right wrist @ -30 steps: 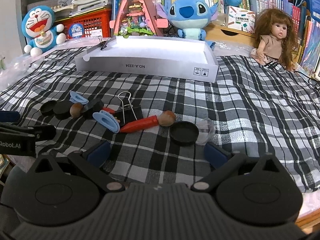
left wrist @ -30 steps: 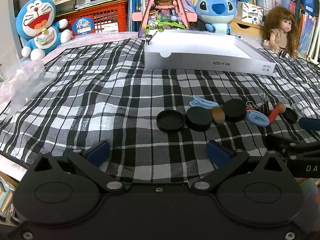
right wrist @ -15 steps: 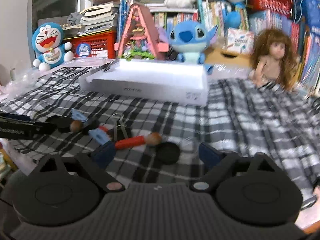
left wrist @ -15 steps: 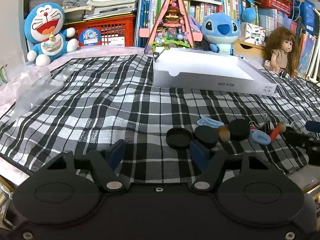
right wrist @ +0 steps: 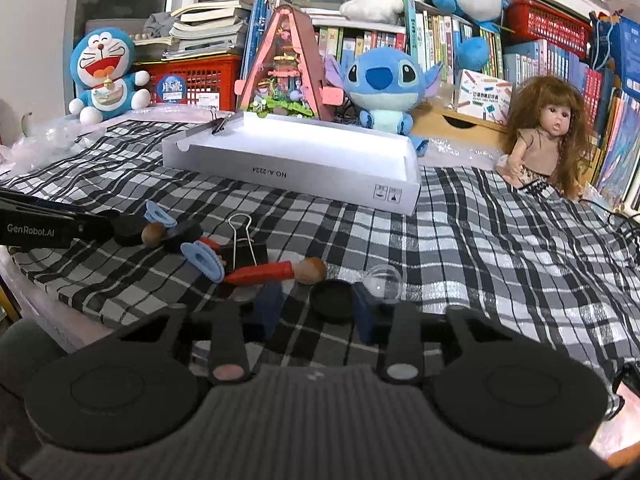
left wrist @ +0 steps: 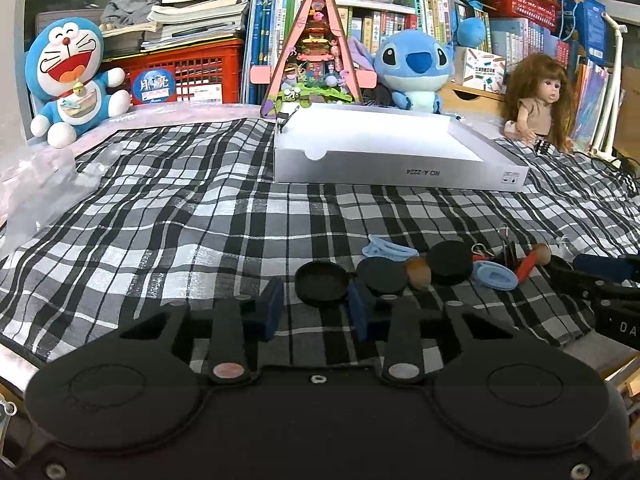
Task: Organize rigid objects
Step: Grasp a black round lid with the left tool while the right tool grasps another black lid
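Observation:
Small rigid items lie in a row on the plaid cloth: black round lids, blue clips [left wrist: 494, 275], a red stick with a brown knob [right wrist: 276, 271], a binder clip [right wrist: 244, 248] and a clear dome [right wrist: 386, 280]. My left gripper [left wrist: 316, 308] is closing, with the leftmost black lid [left wrist: 322, 288] at its fingertips; a gap shows on the lid's left side. My right gripper [right wrist: 318, 310] is closing too, around another black lid [right wrist: 332, 306], which sits closer to the right pad. Neither lid is visibly squeezed. The white shallow box [left wrist: 400, 168] stands behind the row.
Plush toys, a doll [right wrist: 548, 140], a pink triangular model house [left wrist: 316, 52], a red crate and shelves of books line the back. Crumpled clear plastic [left wrist: 44, 184] lies at the left. The cloth's front edge is just below the grippers.
Both grippers' jaws have narrowed from wide open to a small gap. Both views have tipped upward slightly, and a black lid now sits at each gripper's fingertips.

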Tool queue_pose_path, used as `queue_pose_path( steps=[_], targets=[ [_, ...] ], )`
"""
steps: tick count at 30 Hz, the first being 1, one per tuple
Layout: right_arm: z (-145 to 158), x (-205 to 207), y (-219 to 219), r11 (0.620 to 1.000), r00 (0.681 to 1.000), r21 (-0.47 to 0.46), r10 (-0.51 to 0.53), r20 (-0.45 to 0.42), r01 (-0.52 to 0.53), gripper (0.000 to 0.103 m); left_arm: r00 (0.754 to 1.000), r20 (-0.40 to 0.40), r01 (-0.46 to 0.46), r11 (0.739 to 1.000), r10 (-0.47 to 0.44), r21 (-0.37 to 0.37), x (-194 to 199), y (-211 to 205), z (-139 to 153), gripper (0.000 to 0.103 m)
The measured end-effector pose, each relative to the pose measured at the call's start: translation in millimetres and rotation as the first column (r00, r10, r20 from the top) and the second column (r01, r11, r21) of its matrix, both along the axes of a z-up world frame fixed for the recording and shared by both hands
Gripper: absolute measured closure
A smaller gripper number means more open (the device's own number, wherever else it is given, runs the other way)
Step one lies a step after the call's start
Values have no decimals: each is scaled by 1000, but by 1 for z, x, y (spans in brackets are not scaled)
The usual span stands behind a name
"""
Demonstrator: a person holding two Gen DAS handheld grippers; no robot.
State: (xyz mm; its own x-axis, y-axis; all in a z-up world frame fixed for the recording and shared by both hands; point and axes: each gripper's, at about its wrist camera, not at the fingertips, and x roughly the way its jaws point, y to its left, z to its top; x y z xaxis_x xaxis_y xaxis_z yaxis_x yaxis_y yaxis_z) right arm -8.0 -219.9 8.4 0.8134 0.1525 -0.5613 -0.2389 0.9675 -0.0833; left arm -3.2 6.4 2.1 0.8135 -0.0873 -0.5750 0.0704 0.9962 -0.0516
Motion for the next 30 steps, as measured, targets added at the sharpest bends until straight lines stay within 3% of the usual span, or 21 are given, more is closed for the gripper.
queue_pose_path(
  steps=[9, 12, 14, 17, 19, 23, 24, 25, 27, 28, 30],
  targets=[
    [-5, 7, -10, 997, 997, 21, -75, -4, 75, 61, 999, 24, -24, 1000, 23, 19, 3, -2, -2, 71],
    [-6, 7, -6, 998, 998, 8, -59, -2, 59, 61, 999, 34, -31, 999, 30, 26, 5, -3, -3, 67],
    [-7, 10, -4, 998, 998, 11, -62, -7, 63, 55, 998, 47, -40, 999, 38, 33, 7, -3, -4, 60],
    [-7, 13, -4, 997, 997, 34, -72, -22, 73, 67, 998, 47, -51, 998, 49, 42, 11, -3, -8, 60],
    [-7, 13, -4, 996, 997, 43, -75, -29, 76, 73, 998, 50, -46, 998, 45, 36, 11, -2, -8, 73],
    [-3, 10, -5, 996, 996, 37, -83, -22, 84, 74, 998, 41, -39, 999, 39, 20, 10, 0, -6, 73],
    [-2, 9, -6, 995, 996, 41, -87, -21, 88, 74, 998, 42, -39, 999, 38, 19, 10, 0, -6, 73],
    [-1, 8, -7, 995, 996, 47, -90, -20, 91, 66, 998, 42, -40, 999, 39, 20, 10, 0, -6, 73],
    [1, 5, -9, 993, 995, 55, -100, -13, 100, 65, 998, 43, -42, 999, 41, 20, 9, 0, -6, 73],
    [2, 3, -10, 992, 994, 59, -108, -10, 109, 55, 998, 44, -43, 999, 42, 20, 8, 0, -7, 73],
    [3, 2, -13, 991, 993, 67, -117, -12, 118, 51, 998, 45, -46, 999, 45, 16, 7, 1, -6, 73]
  ],
)
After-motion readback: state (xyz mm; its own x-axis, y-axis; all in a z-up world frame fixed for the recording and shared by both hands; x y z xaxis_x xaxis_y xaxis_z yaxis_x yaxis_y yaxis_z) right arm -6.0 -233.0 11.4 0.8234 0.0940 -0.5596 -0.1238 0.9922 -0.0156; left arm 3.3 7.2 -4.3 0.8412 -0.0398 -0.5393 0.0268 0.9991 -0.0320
